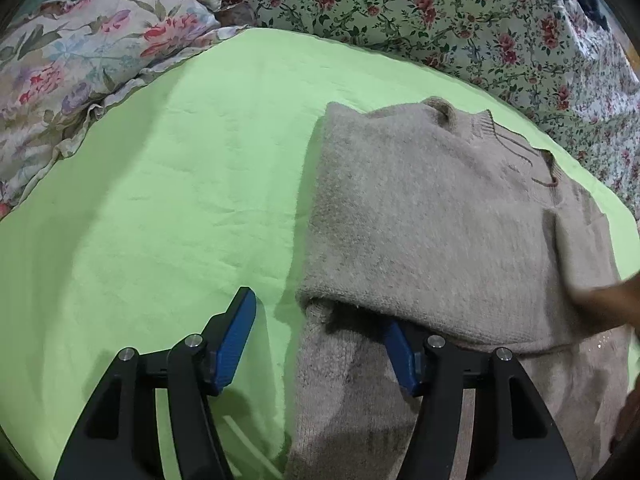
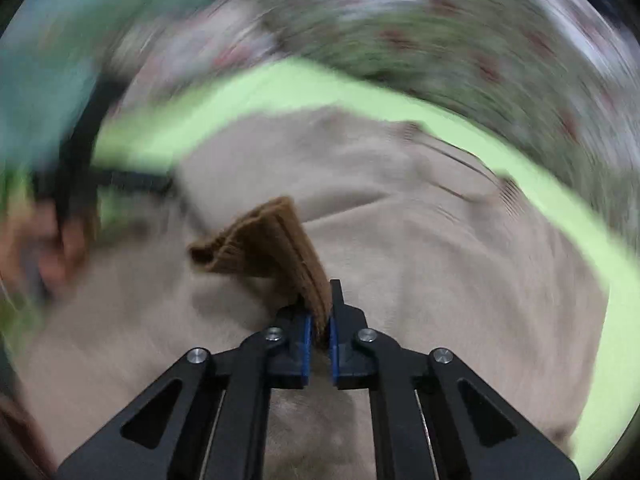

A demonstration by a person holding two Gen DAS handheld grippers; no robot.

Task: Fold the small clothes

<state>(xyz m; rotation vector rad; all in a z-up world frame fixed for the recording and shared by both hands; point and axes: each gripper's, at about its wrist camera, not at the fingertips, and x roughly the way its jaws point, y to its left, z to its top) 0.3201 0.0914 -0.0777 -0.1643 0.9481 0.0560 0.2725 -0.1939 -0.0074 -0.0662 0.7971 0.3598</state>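
Sweater (image 1: 420, 216) half folded; right gripper (image 2: 319, 320) pinching brown cuff (image 2: 276, 248), left gripper (image 1: 320, 332) spread wide. Next: lay cuff toward 12 o'clock.

Sweater (image 1: 420, 216): one item, fuzzy beige knit with ribbed collar, lying flat on the light green sheet (image 1: 160, 200) toward the sheet's right side, collar toward the far edge. Left side folded inward over the body, forming a straight vertical fold edge; a lower portion extends toward the near edge beneath that fold. Brown ribbed cuff (image 2: 276, 244): darker tan, doubled over, raised above the sweater body; the right wrist view is strongly blurred, so finer detail cannot be read.
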